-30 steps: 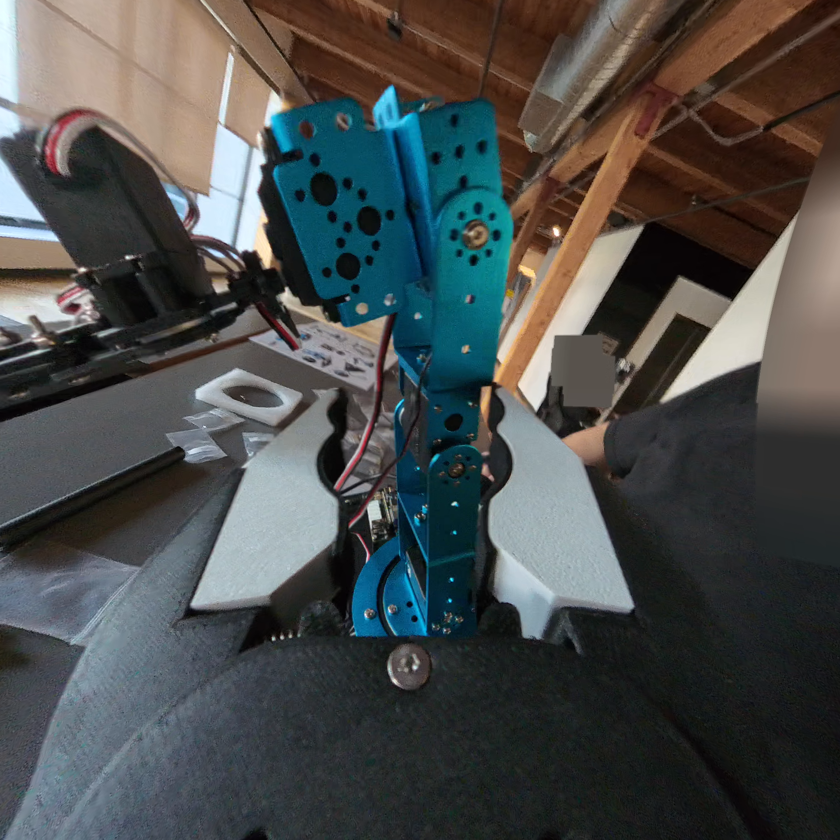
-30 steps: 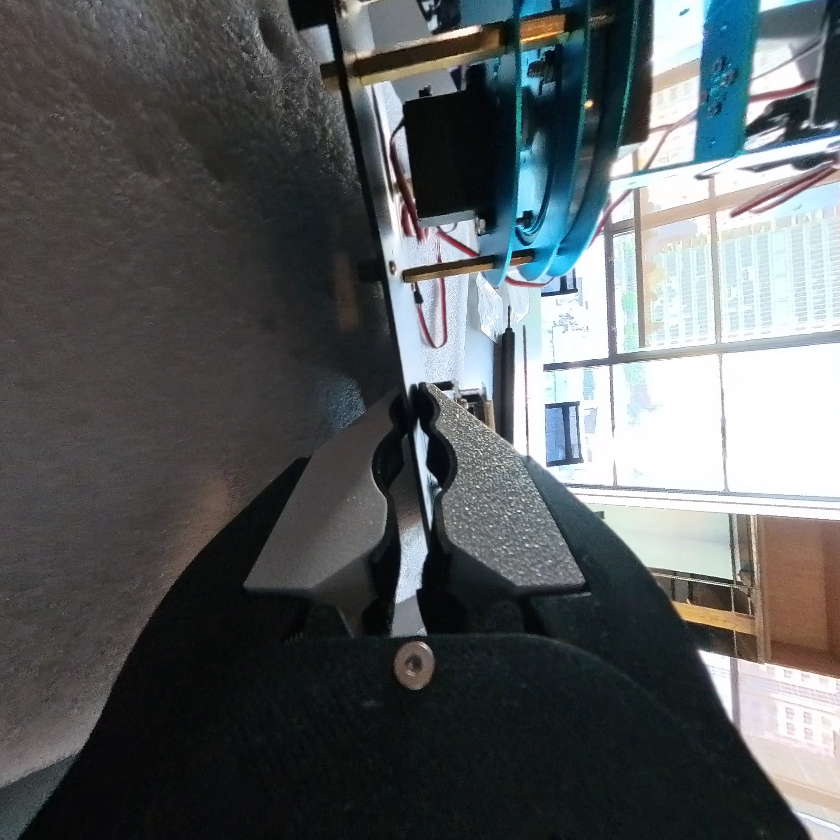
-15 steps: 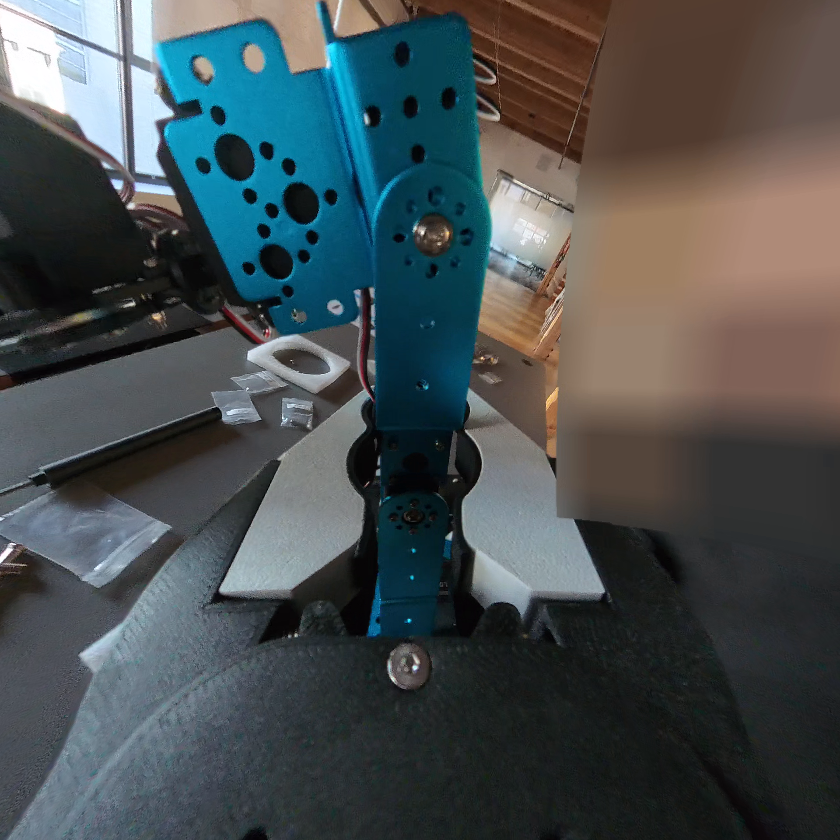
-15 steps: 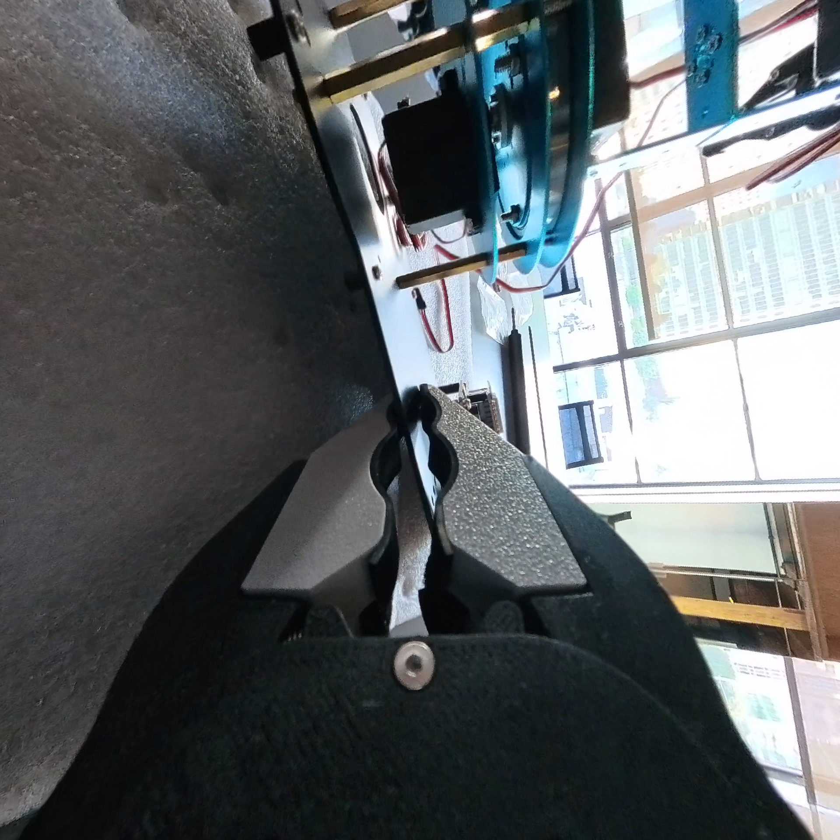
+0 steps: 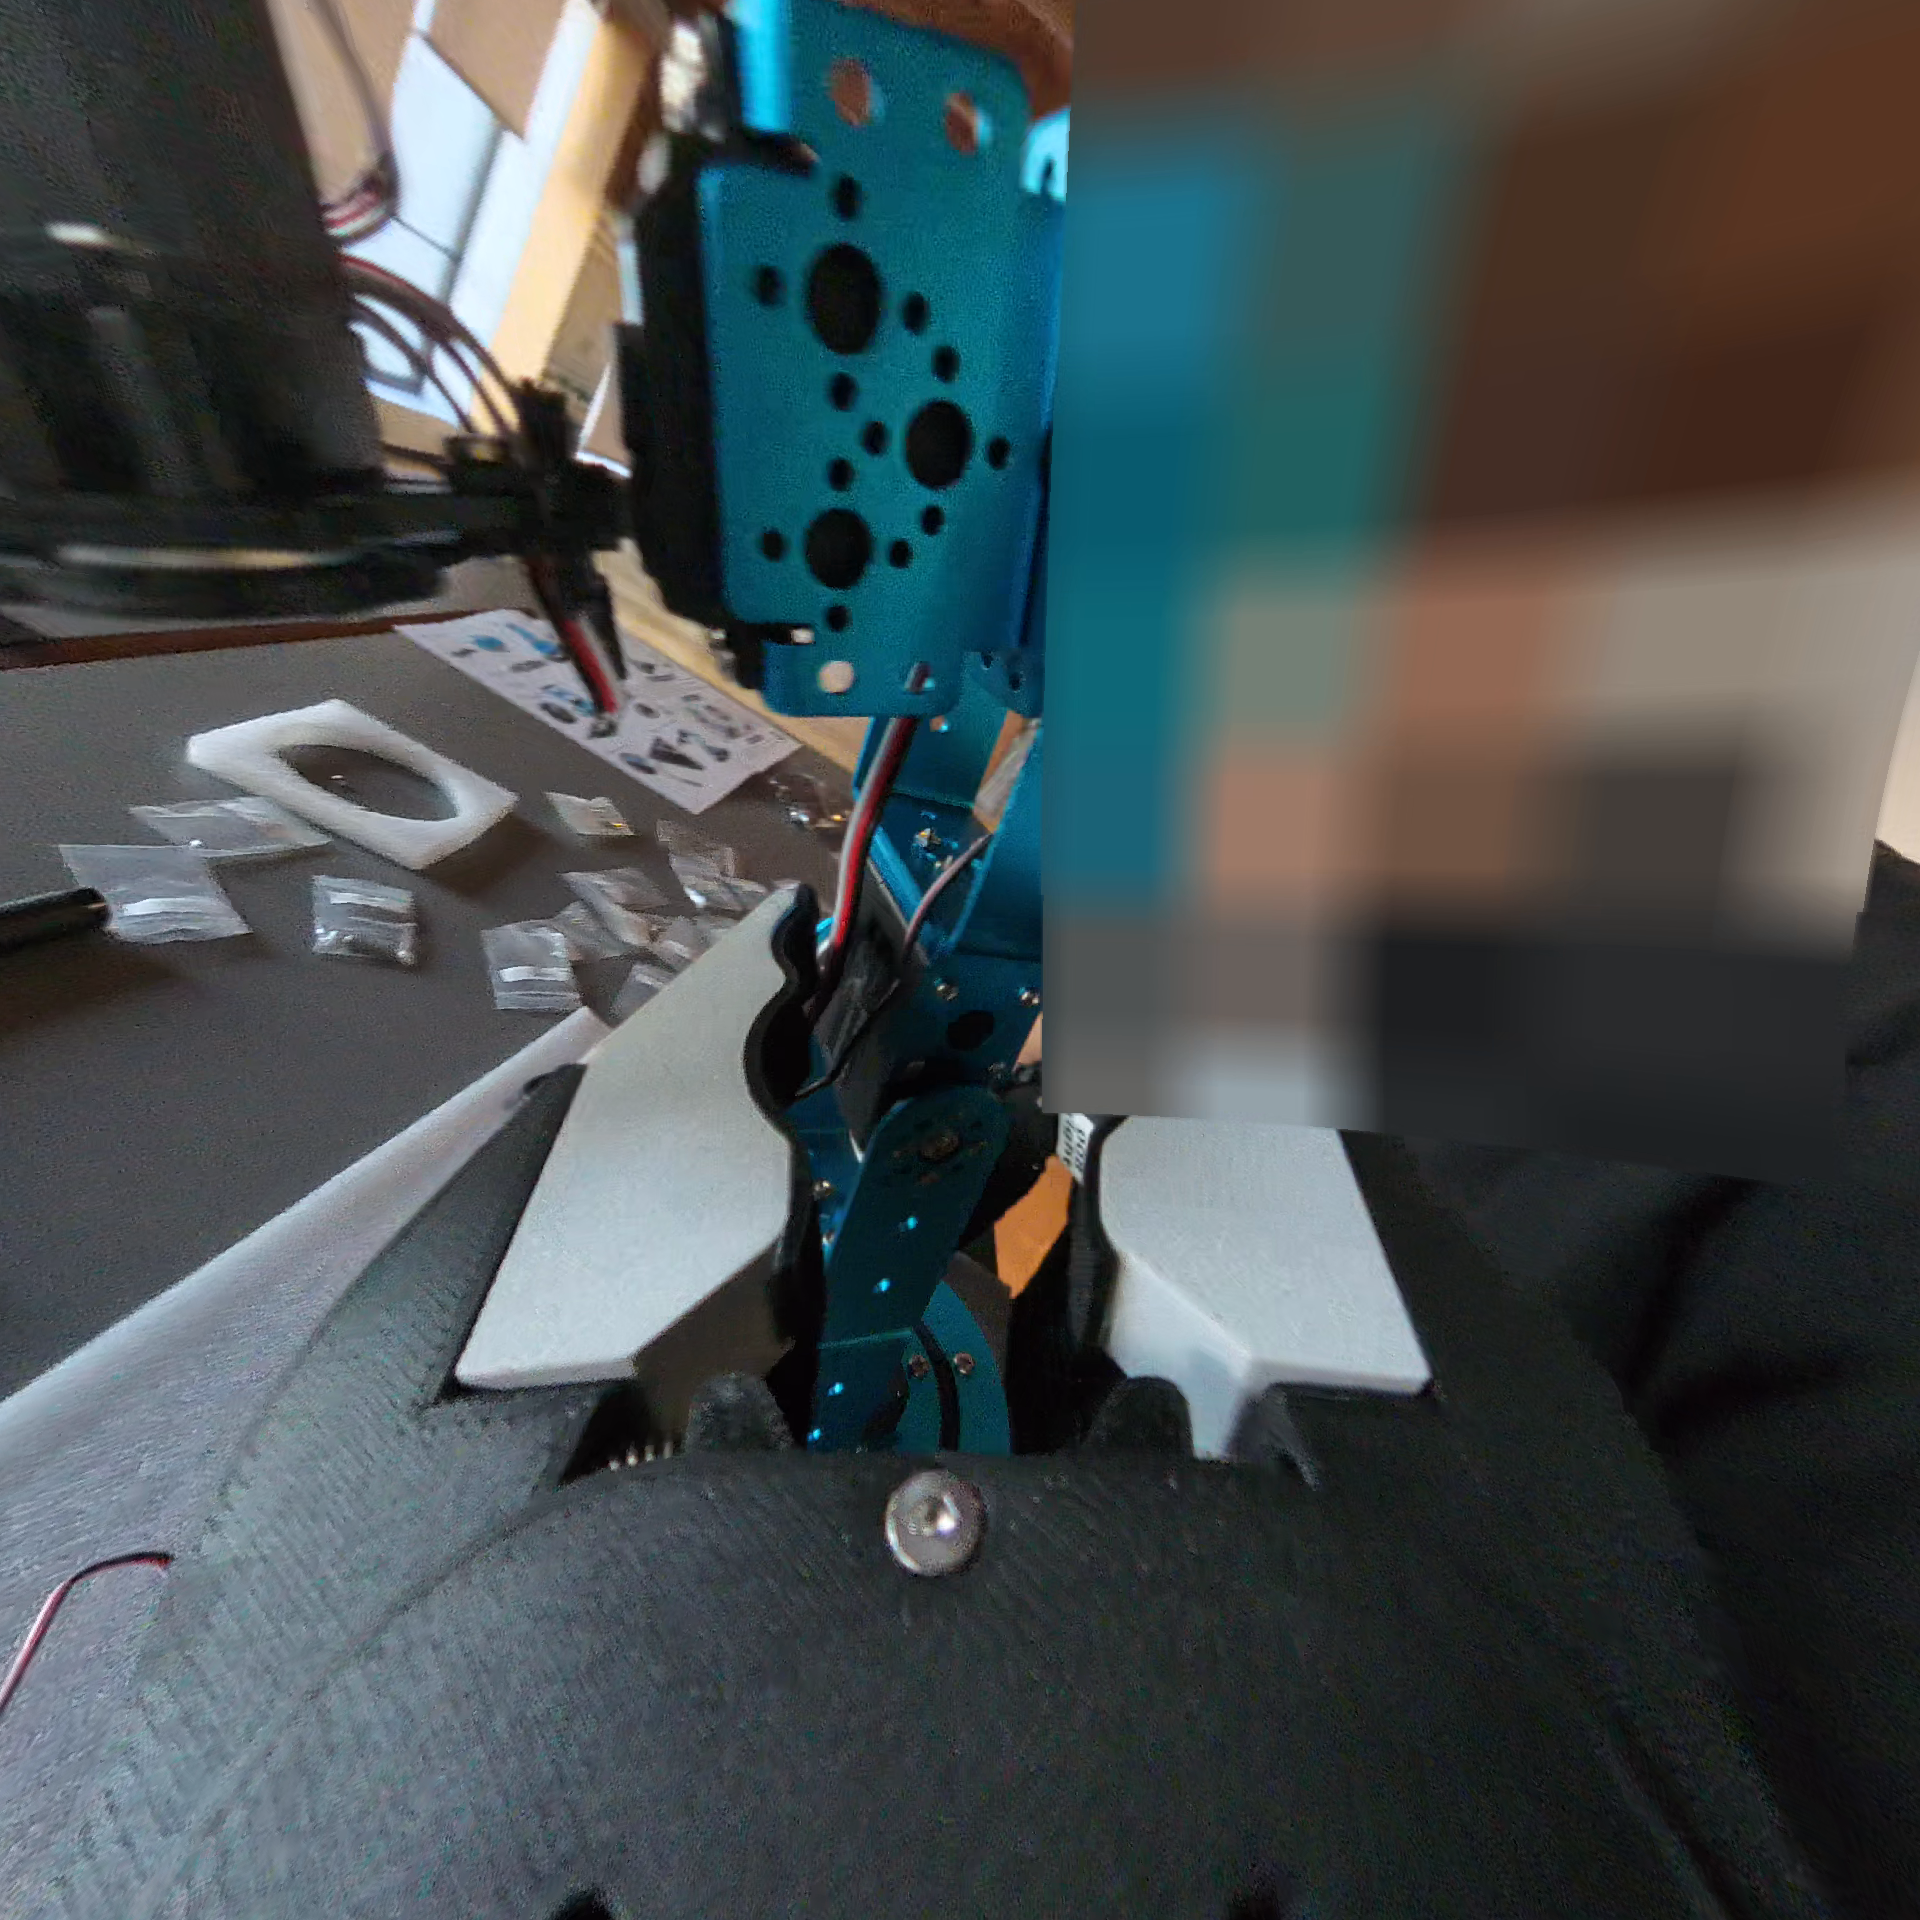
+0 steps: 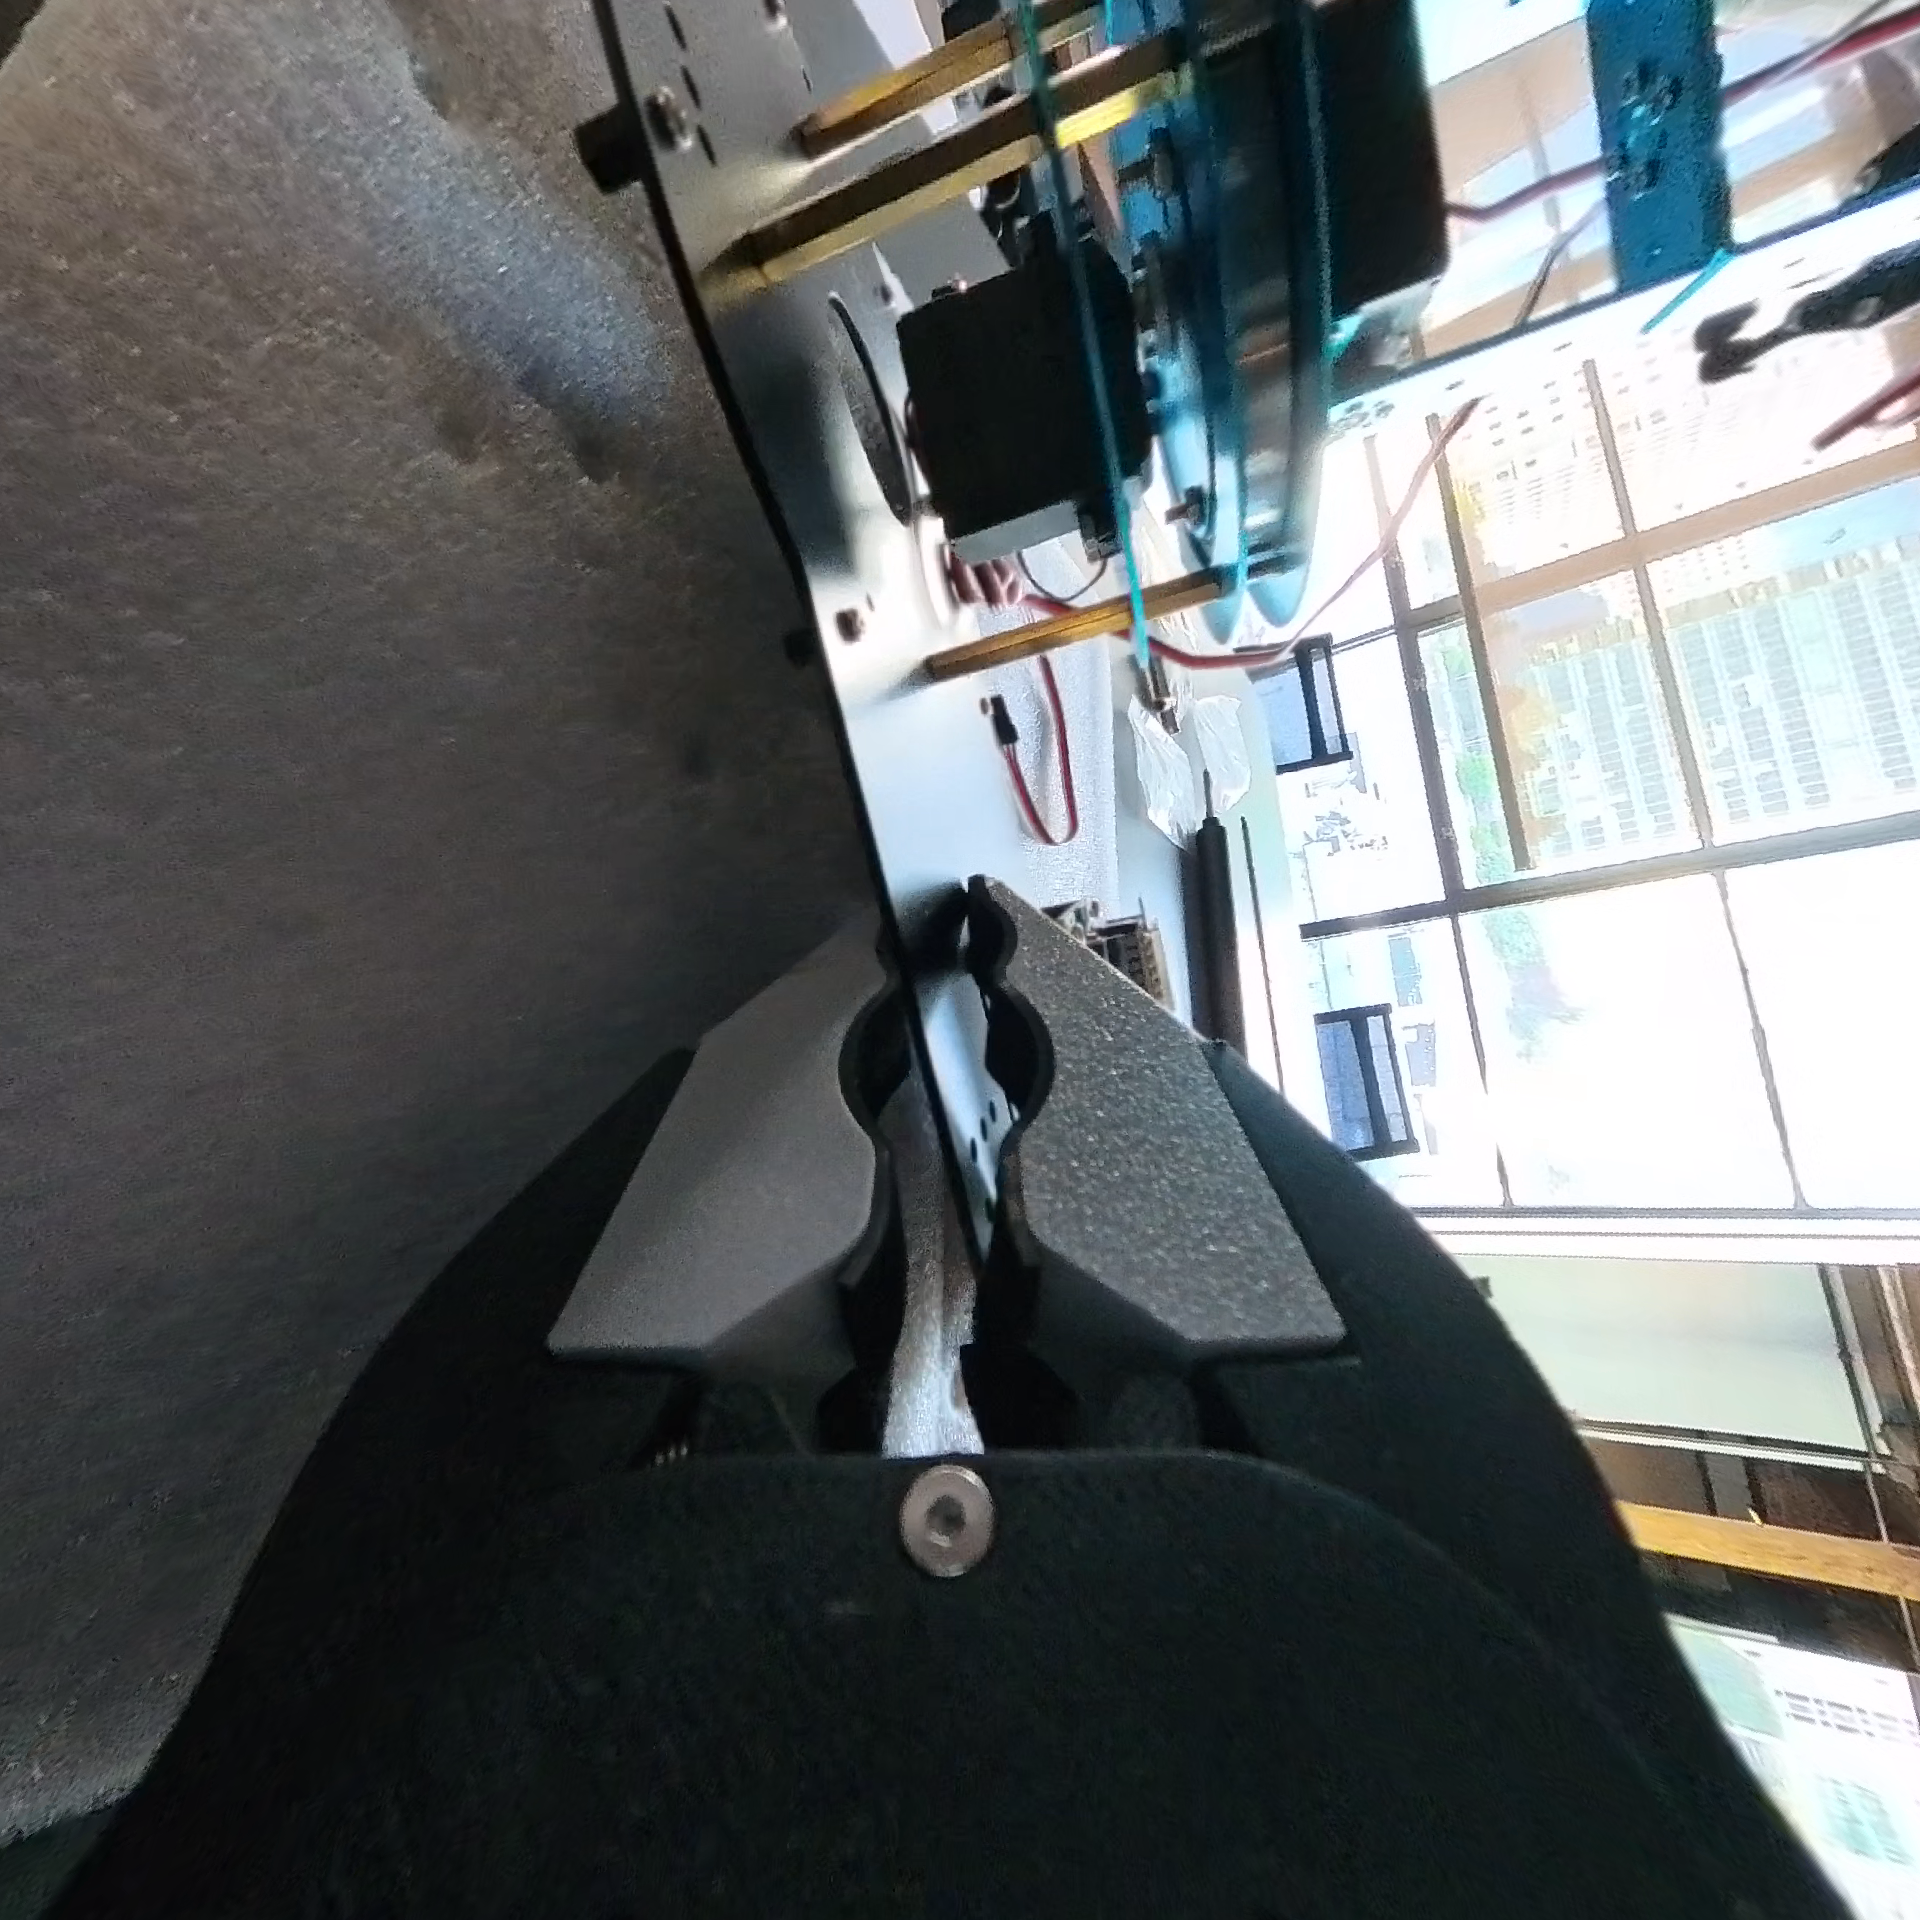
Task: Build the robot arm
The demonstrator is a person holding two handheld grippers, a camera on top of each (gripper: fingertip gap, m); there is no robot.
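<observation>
Right wrist view: right gripper point(image 6: 951, 1023) clamps black base plate point(image 6: 769, 436); left gripper point(image 5: 935, 1091) open around blue arm point(image 5: 914, 1226).

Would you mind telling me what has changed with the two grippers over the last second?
The left gripper closed on the blue arm half a second ago and has since reopened; the arm now leans toward its left finger. The camera also swung, so the small bags and white foam ring shifted in view. The right gripper stays shut on the black base plate.
</observation>
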